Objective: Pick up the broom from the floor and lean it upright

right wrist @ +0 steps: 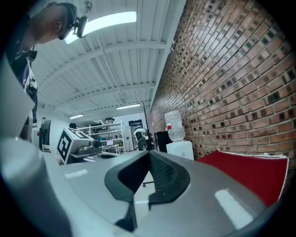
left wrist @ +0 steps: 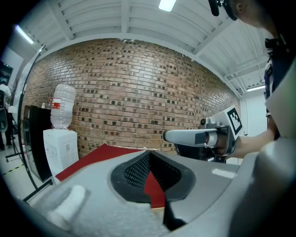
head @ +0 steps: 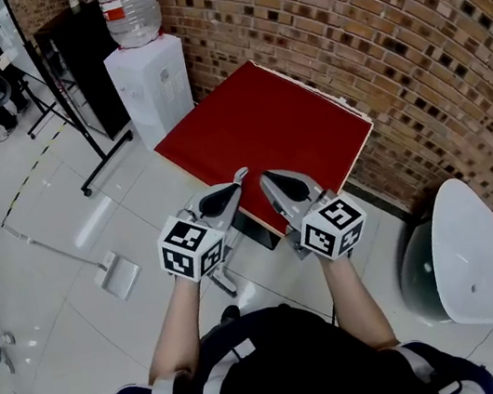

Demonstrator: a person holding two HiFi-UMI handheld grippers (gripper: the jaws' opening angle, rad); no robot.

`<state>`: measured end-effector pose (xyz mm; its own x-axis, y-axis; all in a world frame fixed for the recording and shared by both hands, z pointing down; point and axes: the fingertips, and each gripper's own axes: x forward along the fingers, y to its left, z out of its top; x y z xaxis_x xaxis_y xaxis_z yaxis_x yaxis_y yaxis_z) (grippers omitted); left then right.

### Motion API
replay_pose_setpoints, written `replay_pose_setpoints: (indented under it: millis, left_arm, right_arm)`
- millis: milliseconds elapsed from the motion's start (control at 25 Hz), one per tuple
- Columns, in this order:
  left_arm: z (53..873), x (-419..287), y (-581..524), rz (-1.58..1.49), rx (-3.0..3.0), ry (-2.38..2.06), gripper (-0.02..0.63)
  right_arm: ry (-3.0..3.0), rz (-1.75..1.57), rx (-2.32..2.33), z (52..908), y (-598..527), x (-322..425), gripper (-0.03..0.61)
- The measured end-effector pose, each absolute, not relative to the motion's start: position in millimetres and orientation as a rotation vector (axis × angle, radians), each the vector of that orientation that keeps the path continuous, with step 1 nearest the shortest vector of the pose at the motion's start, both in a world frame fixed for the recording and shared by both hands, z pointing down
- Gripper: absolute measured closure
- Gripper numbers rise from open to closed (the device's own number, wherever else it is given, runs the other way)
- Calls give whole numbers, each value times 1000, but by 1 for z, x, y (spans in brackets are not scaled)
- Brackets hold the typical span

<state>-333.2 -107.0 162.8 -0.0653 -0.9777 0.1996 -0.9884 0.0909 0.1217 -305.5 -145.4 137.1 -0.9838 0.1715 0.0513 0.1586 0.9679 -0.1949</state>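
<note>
Left gripper (head: 239, 176) and right gripper (head: 265, 179) held out level, side by side — both sets of jaws closed.

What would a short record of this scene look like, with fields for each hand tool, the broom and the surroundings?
Left gripper: shut, nothing in it, held over the near edge of the square red table
Right gripper: shut, nothing in it, beside the left one and not touching it
Broom: long-handled pale broom lying flat on the white tiled floor, off to the left, no gripper on it
Surroundings: brick wall behind the table; white water dispenser with a clear bottle beside it
Task stage: pick-up not yet begun
</note>
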Motion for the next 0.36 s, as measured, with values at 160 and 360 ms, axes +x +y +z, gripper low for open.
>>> replay_pose_setpoints:
  millis: [160, 360]
  left_arm:
    - [164, -331, -108, 72, 1977, -2129, 612]
    - [161, -329, -109, 69, 1985, -2122, 612]
  right_arm:
    - [-3057, 291, -260, 133, -146, -304, 577]
    - [-3058, 291, -261, 130, -146, -303, 577]
